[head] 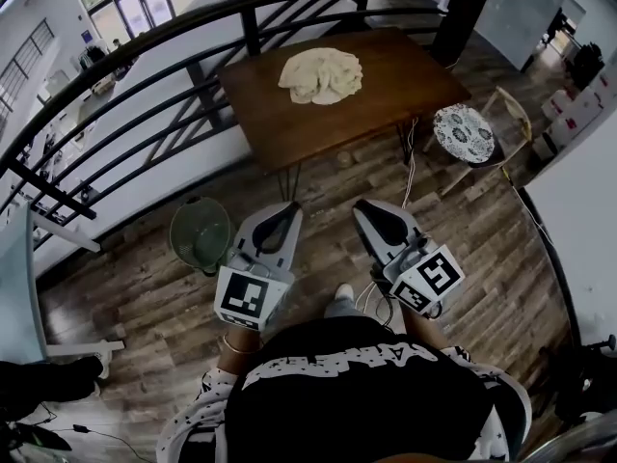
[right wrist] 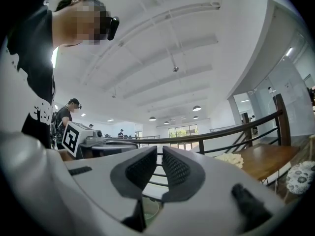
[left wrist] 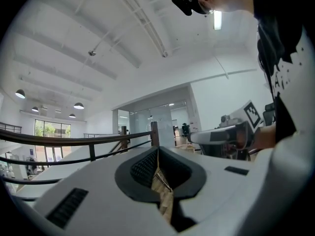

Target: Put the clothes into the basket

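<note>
Dark plank floor [head: 482, 239] — brown table [head: 386, 85], black railing [head: 251, 29]

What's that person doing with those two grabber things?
A person holds a grabber in each hand. The left gripper and the right gripper are both shut and hold nothing. A cream cloth lies bunched on the wooden table ahead, and neither gripper touches it. The green basket stands on the floor near the left gripper and looks empty.

Left gripper [head: 281, 210]: jaws together, nothing between them, held level. Right gripper [head: 374, 210]: likewise, just beside the left.
</note>
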Demonstrator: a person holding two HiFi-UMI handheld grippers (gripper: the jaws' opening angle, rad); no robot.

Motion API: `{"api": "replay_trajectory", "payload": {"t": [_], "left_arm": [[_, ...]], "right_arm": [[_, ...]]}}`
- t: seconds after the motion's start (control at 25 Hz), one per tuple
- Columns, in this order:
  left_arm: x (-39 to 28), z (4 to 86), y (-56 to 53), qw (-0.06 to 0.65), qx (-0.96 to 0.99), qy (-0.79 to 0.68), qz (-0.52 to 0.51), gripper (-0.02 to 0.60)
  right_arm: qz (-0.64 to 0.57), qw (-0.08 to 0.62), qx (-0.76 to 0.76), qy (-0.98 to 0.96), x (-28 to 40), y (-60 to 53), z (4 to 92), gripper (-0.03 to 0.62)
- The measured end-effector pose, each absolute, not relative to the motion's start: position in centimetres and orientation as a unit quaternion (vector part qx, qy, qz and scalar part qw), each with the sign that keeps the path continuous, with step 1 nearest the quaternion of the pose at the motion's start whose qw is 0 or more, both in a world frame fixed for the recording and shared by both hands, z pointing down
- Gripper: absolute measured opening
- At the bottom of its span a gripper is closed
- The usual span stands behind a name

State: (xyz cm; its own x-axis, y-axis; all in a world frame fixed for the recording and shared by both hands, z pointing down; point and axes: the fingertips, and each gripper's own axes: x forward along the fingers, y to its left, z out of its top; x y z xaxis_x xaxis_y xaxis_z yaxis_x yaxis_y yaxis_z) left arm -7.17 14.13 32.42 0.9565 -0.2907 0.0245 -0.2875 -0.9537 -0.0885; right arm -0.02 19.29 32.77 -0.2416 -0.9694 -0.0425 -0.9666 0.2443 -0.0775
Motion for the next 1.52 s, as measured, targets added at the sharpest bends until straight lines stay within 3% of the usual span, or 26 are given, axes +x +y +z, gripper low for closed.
{"api": "replay_trajectory", "payload": {"t": [1.52], "left_arm": [[4.1, 31.8, 10.5, 0.051, -0.97, 0.225, -0.074, 0.015]], "right_arm": [[-0.034, 0.071, -0.558, 0.826, 12.5, 14.4, 33.0, 0.032]]}}
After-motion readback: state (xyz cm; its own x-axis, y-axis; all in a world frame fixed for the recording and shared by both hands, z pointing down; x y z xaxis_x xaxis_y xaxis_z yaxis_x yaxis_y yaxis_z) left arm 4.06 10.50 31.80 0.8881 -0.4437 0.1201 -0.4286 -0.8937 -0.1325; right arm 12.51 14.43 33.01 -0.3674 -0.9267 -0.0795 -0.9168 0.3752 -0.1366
